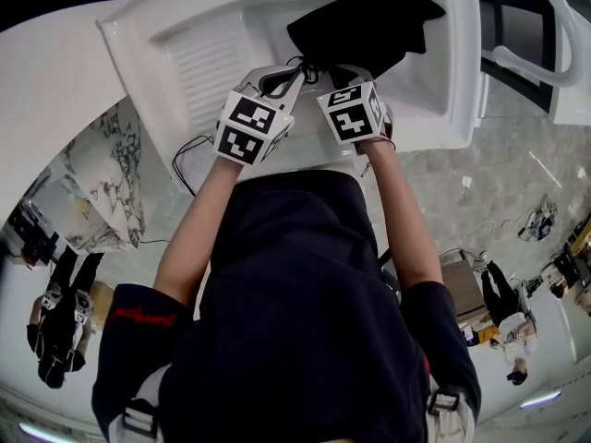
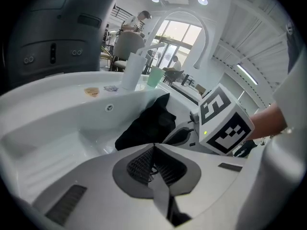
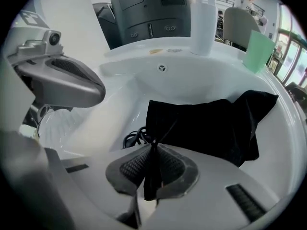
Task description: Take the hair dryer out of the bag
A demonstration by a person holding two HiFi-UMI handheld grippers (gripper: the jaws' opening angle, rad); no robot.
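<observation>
A black cloth bag [image 1: 360, 26] [image 3: 206, 123] lies in a white sink [image 1: 212, 35]. The hair dryer is hidden inside it; only a coil of black cord [image 3: 132, 138] shows at the bag's near edge. My right gripper [image 1: 346, 70] [image 3: 153, 147] points steeply down at that edge, shut on a strip of the bag's black fabric that runs between its pads. My left gripper [image 1: 274, 81] [image 2: 153, 147] sits just to its left, jaws shut, with the bag [image 2: 144, 126] right beyond its tips. I make out nothing between the left pads.
The sink has a ribbed slope [image 1: 208, 63] on its left side. On the back rim stand a green cup [image 3: 259, 49] and a white faucet [image 3: 201, 23]. A grey machine [image 3: 144, 8] stands behind. A thin black cord [image 1: 182, 166] hangs over the sink's front.
</observation>
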